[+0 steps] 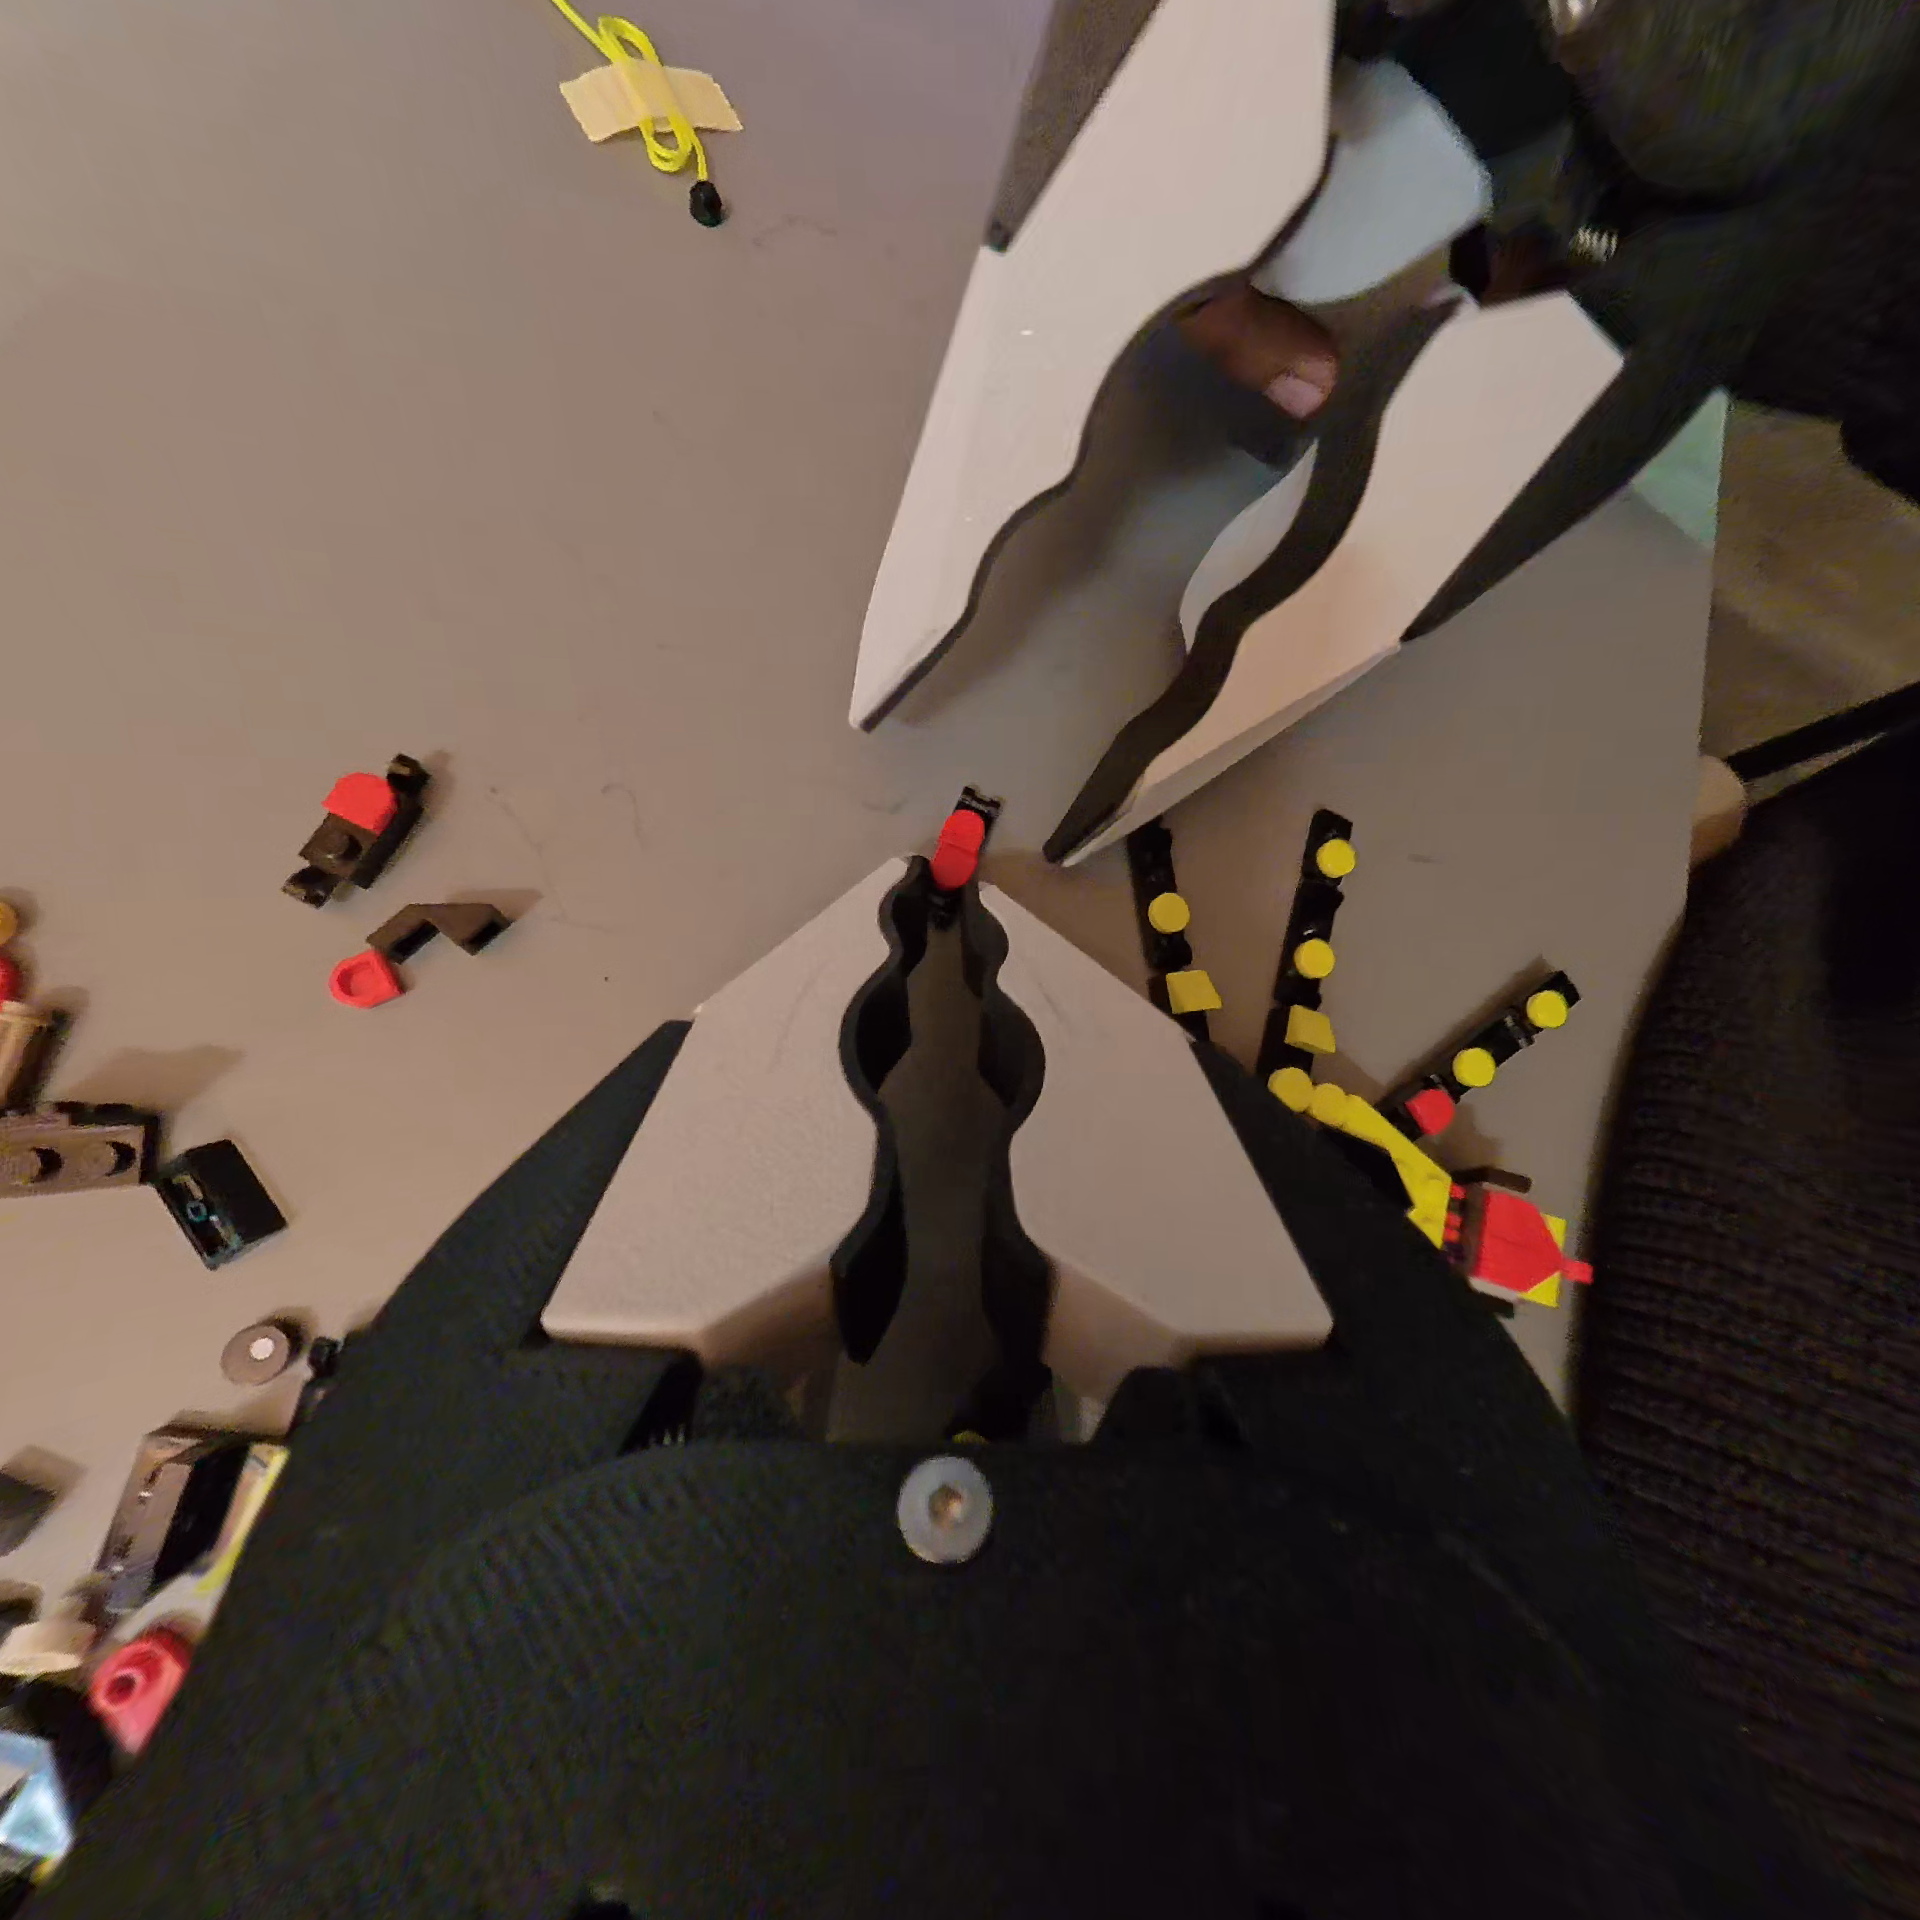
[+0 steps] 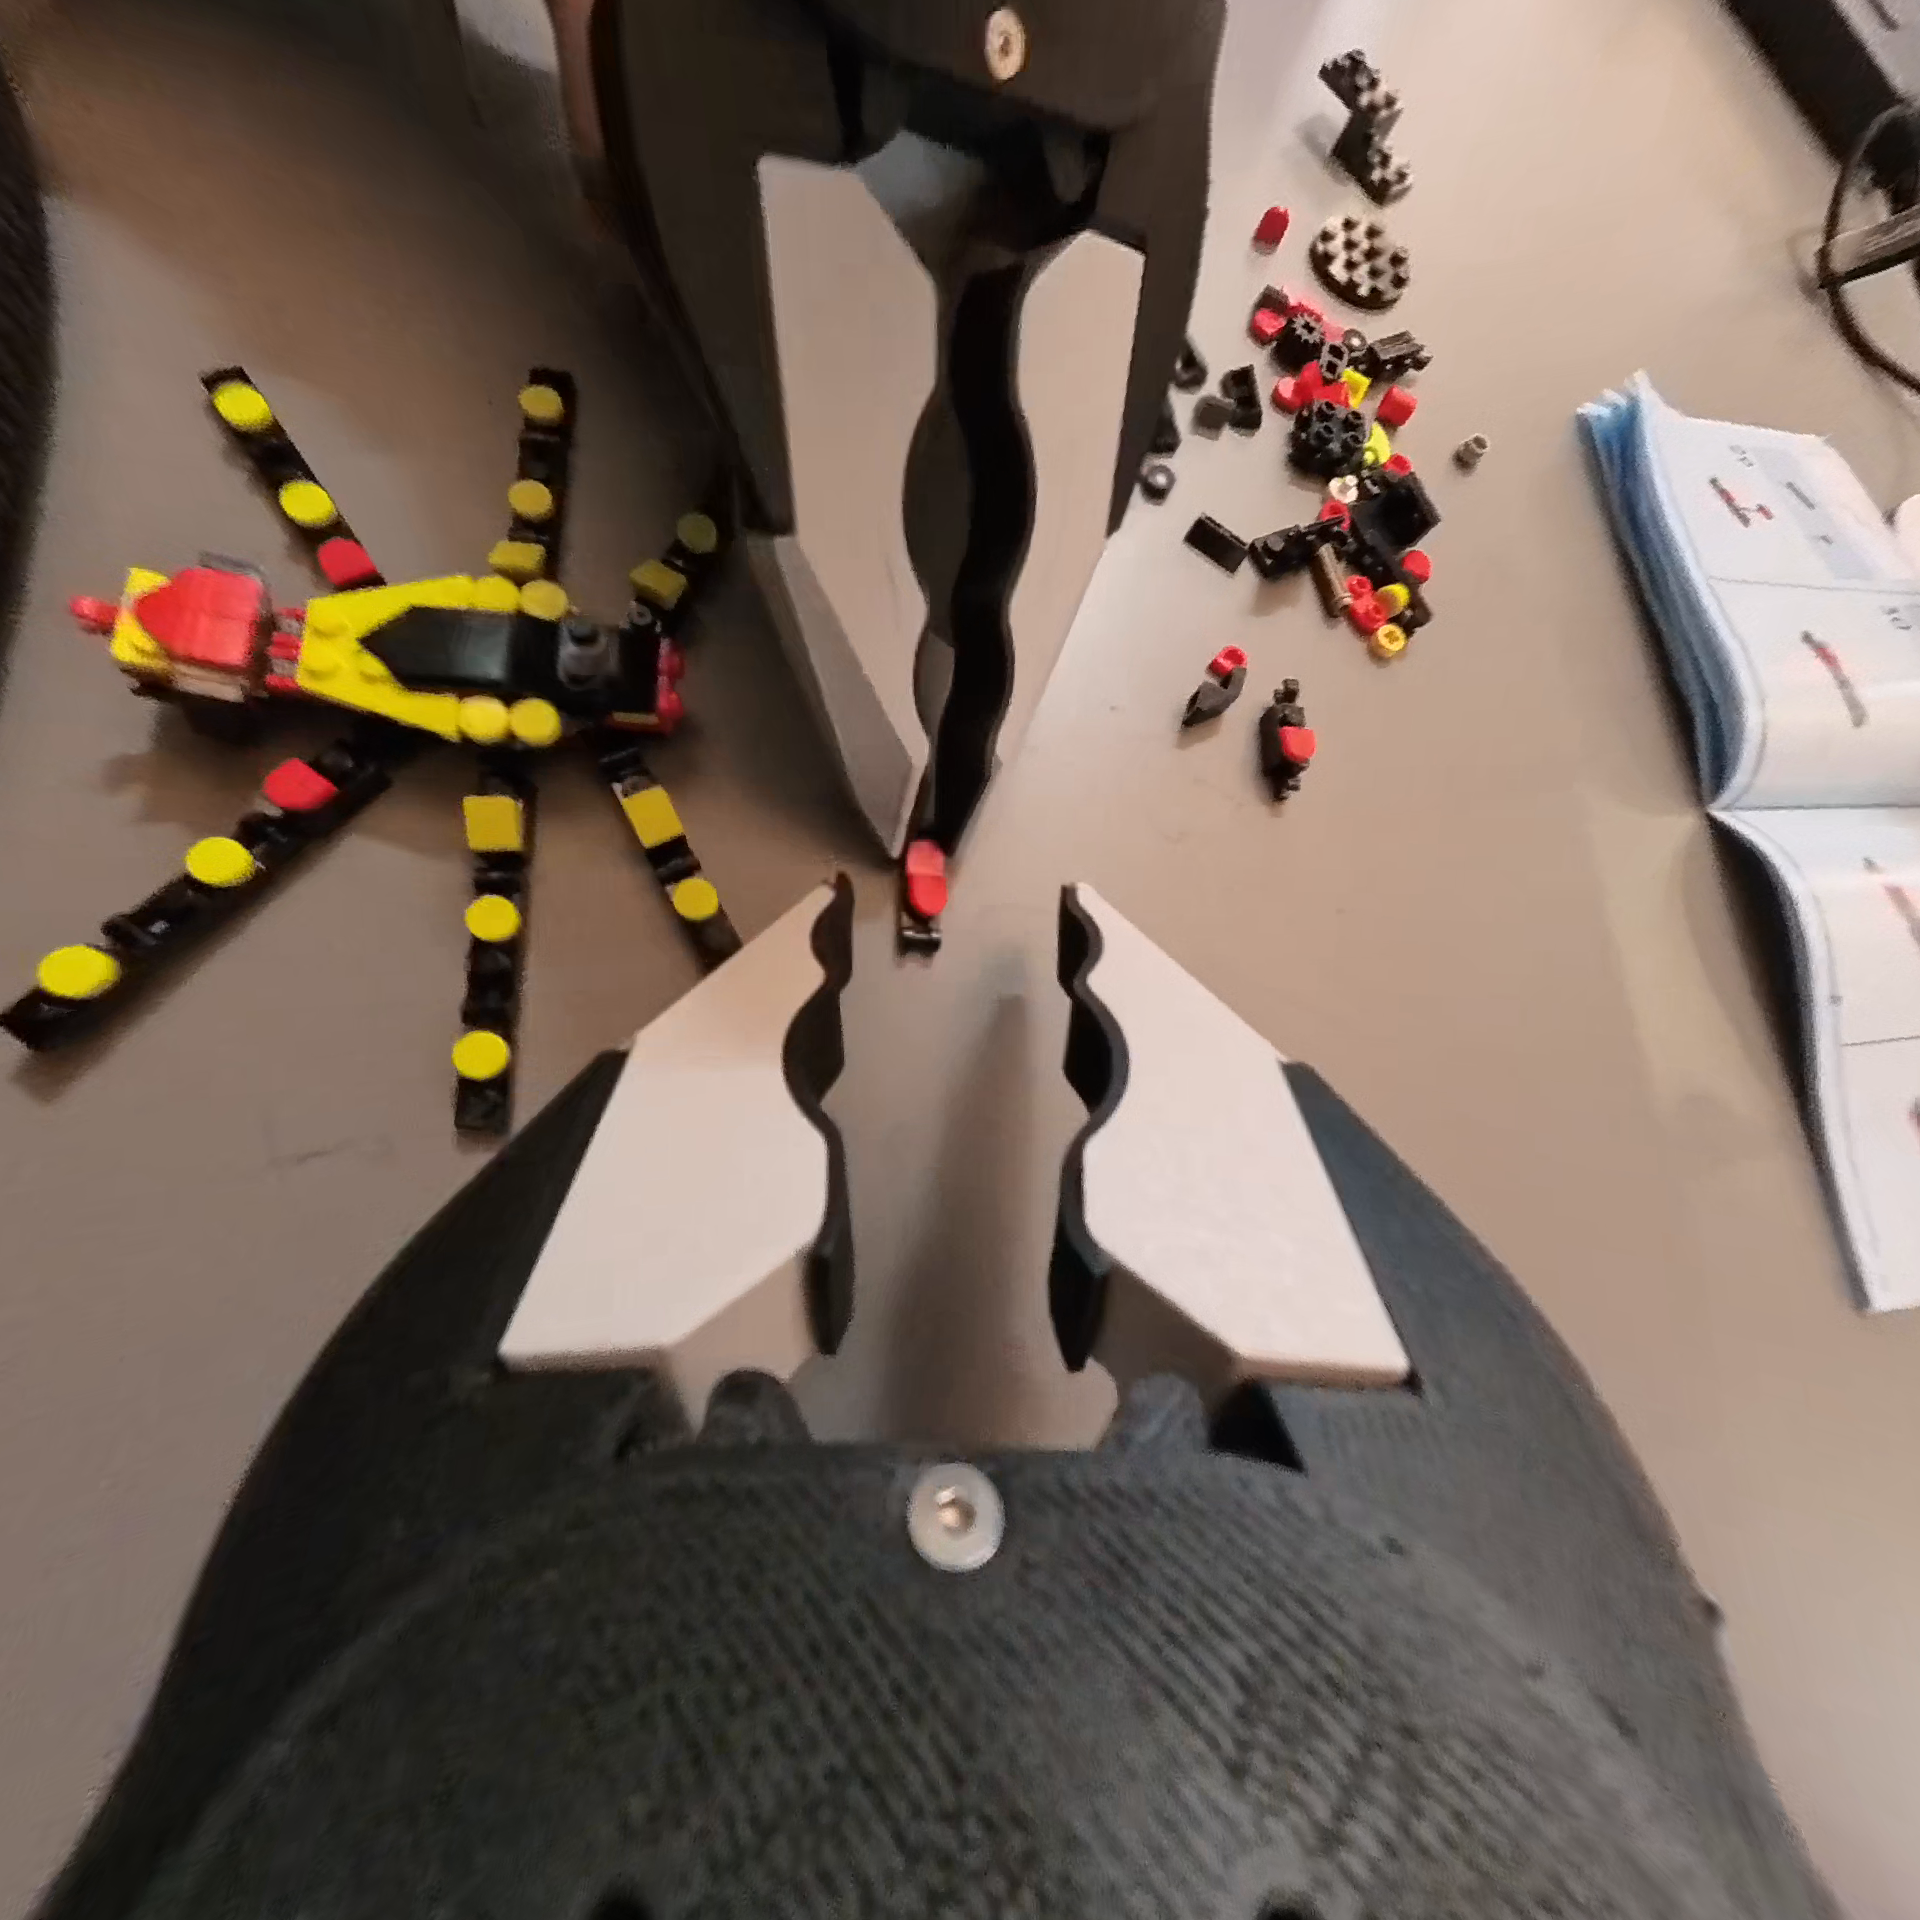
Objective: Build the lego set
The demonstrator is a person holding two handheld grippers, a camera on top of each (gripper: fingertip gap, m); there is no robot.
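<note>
Left hand-held gripper (image 1: 940,894) is pinching the small red-and-black piece (image 1: 958,850) by its tips w/ jaws closed; right hand-held gripper (image 2: 951,914) is hovering wide open, empty, just beside. Spider model (image 2: 416,665) is lying on the surface (image 2: 1351,1039) nearby. Risk: thin tip hold, so the piece could pivot or pop out if bumped.

Two claws (image 2: 948,914) (image 1: 940,894), one spider model (image 2: 416,655), one open booklet (image 2: 1787,727), many loose bricks (image 2: 1340,447).

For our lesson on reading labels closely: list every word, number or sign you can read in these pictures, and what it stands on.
No text can be read.
Open booklet: small print beside drawings, too blurred to read.
Black slope brick: bluish mark, too small to read.
Tape: blank.
Red and black piece in left tool: no marking visible.
</note>
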